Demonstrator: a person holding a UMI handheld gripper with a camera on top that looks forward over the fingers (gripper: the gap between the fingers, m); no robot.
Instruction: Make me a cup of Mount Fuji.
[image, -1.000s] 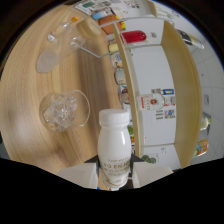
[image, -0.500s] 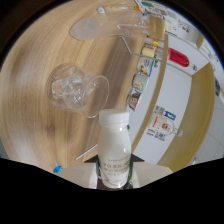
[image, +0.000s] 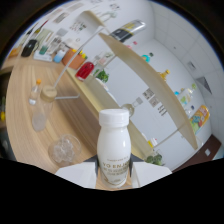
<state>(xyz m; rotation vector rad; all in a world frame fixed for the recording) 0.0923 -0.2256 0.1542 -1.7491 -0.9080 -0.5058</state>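
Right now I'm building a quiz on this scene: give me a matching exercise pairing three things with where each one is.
1. white bottle
2. glass with ice
3. red container

a. on the shelf beyond the counter
b. held between the fingers of the tool
c. on the wooden counter, beside the bottle

Pairs: 1-b, 2-c, 3-a

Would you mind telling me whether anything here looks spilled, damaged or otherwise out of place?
Nothing stands out. The white bottle sits upright between the gripper fingers with its cap on, and no liquid shows on the wooden counter. The glass of ice beside it stands upright, as does the glass farther off.
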